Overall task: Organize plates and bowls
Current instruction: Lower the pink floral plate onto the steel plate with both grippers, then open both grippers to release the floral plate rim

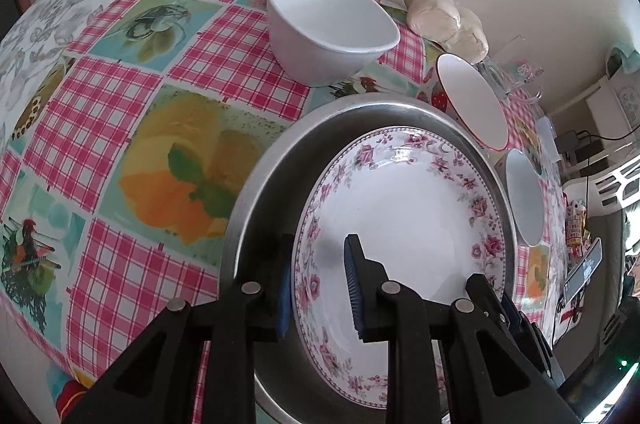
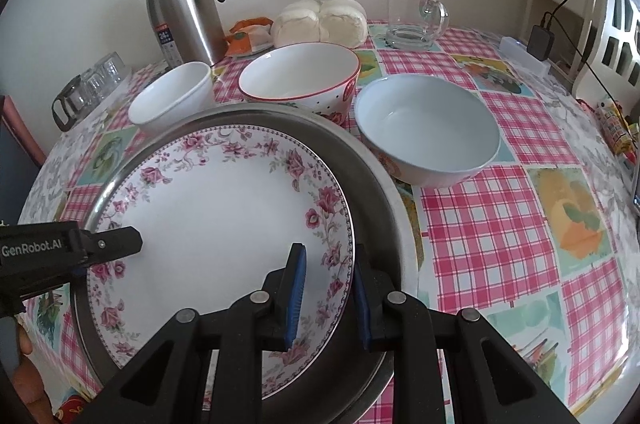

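Centrally, lower frame — floral-rimmed plate (image 2: 216, 224) sits inside steel pan (image 2: 376, 184). Right gripper (image 2: 328, 300) and left gripper (image 1: 320, 288) each straddle opposite plate rims, fingers apart, not visibly clamped. Three bowls beyond — white (image 2: 172, 96), red-rimmed (image 2: 300, 76), pale-blue (image 2: 428, 128).

Three bowls (image 2: 427, 128), one floral plate (image 2: 216, 224), one steel pan (image 2: 376, 180).

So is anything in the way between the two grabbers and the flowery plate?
No, nothing visible is. The left gripper and the right gripper each already straddle an opposite edge of the flowery plate, one finger inside and one outside. The plate lies in the metal tray; the bowls stand behind it.
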Available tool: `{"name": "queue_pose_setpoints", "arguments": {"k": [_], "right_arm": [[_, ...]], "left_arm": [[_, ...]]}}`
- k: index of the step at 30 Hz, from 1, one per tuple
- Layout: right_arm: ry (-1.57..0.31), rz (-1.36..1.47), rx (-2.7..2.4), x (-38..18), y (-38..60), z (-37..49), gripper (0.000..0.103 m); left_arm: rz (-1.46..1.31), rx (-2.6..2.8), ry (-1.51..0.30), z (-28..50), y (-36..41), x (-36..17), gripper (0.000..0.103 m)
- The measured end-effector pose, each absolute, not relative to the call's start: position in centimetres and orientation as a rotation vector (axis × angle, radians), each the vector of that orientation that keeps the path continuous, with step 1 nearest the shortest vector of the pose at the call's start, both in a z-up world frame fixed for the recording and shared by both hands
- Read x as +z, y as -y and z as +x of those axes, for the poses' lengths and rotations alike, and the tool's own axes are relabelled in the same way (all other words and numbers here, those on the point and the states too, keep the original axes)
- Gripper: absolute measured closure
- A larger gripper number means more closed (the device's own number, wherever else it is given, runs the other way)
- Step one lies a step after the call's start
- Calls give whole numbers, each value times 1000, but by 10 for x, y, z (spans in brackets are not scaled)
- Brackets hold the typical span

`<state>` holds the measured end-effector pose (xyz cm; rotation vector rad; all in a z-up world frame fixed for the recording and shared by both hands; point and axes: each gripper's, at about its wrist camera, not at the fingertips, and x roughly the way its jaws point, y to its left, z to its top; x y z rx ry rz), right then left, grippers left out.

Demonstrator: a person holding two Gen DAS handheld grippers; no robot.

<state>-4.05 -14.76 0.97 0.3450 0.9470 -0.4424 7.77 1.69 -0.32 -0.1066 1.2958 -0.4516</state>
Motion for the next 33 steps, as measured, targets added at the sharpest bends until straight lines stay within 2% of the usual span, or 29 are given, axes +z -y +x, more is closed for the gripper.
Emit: {"name": "queue_pose_setpoints", "arguments": {"k": [9, 18, 20, 22, 23, 25, 26, 29, 30, 33], "right_arm": [[-922, 334, -462, 16, 149, -44, 79], [-865, 318, -496, 31, 154, -53, 78], [-857, 318, -502, 33, 156, -55, 78], [-847, 329, -498, 34, 157, -57, 78], [-844, 330, -498, 35, 158, -57, 76], [-837, 326, -508, 35, 158, -59, 58], [-832, 326, -510, 36, 158, -60, 45], [-824, 325, -521, 36, 160, -62, 38], [-823, 325, -526, 36, 161, -63, 31], [-819, 329, -526, 35, 163, -64, 20]], "left_arm": [[-69, -454, -1314, 77, -11, -4, 79], [-27, -421, -1223, 71, -10, 19, 73], [-8, -413, -1202, 68, -9, 23, 68], [6, -406, -1181, 67, -7, 26, 55], [11, -401, -1175, 67, -6, 27, 53], [21, -385, -1169, 65, -6, 29, 45], [23, -384, -1167, 65, -6, 29, 44], [47, -360, -1155, 65, -6, 29, 34], [55, -348, -1152, 65, -5, 29, 31], [55, -341, -1150, 65, -6, 28, 27]]}}
